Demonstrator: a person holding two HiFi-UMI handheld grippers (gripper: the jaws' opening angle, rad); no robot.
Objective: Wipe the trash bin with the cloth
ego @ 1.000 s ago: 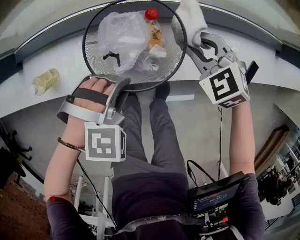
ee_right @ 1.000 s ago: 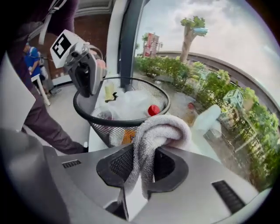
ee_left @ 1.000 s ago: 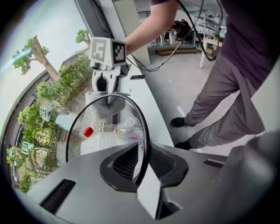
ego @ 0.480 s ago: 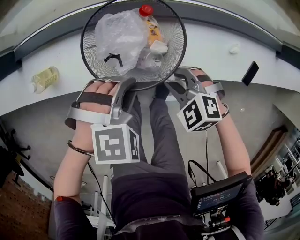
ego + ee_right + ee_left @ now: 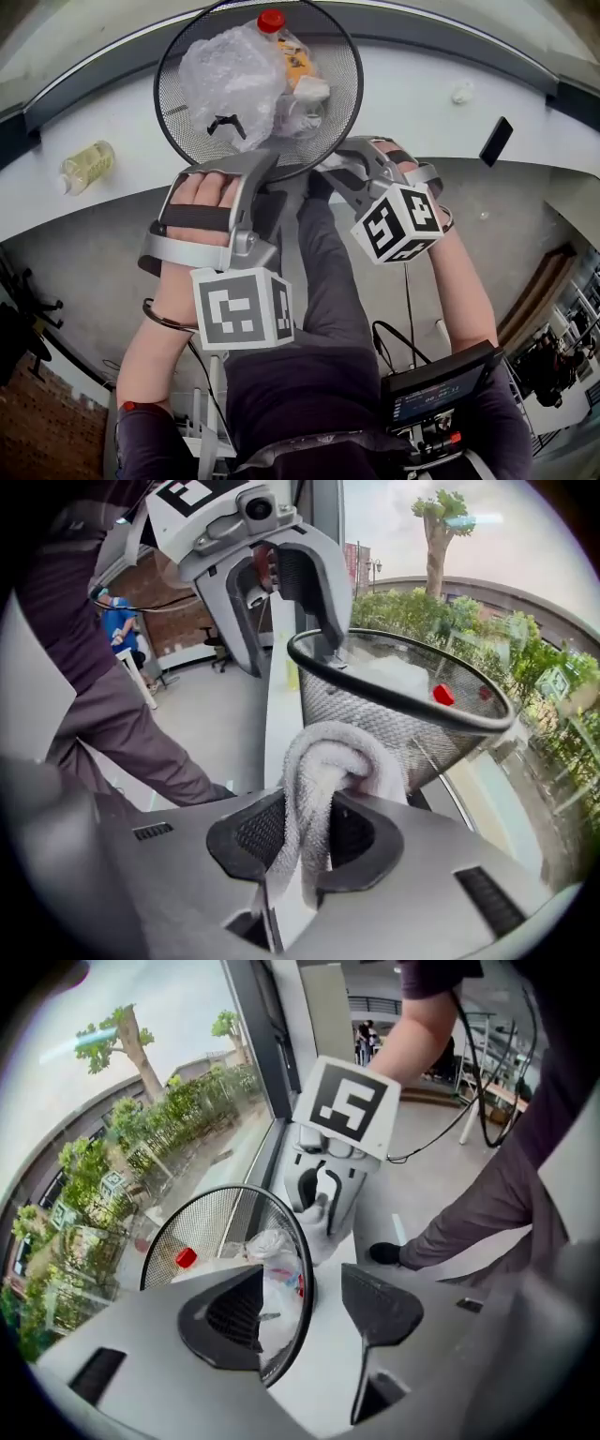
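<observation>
1. Head view: the bin (image 5: pixel 183 131) stands on the white ledge (image 5: pixel 422 103) at 12 o'clock of the frame. It holds a bag (image 5: pixel 220 70) and a red-capped bottle (image 5: pixel 272 21).
2. The left gripper (image 5: pixel 246 178) is at the bin's 6 o'clock. The right gripper (image 5: pixel 339 173) is at its 5 o'clock.
3. Left gripper view: the jaws are spread and have just been opening. The rim (image 5: pixel 306 1274) runs between them, with one pad (image 5: pixel 230 1312) inside the bin and the other outside. Neither pad presses on the rim.
4. Right gripper view: the jaws pinch the cloth (image 5: pixel 328 761). Its folded loop projects toward 12 o'clock and lies against the bin's outer wall, just below the rim.
5. Step in hand, by judgement: the wipe of the outer wall is starting at the near side. The bin is not clamped.
6. Next move, by judgement:
   - Re-seat the left jaws on the rim, or brace the bin, so it cannot slide or tip.
   - Sweep the cloth along the wall from 5 o'clock round toward 3 o'clock, keeping steady pressure.
   - Keep the right jaws clear of the wall so that only the cloth makes contact.
</observation>
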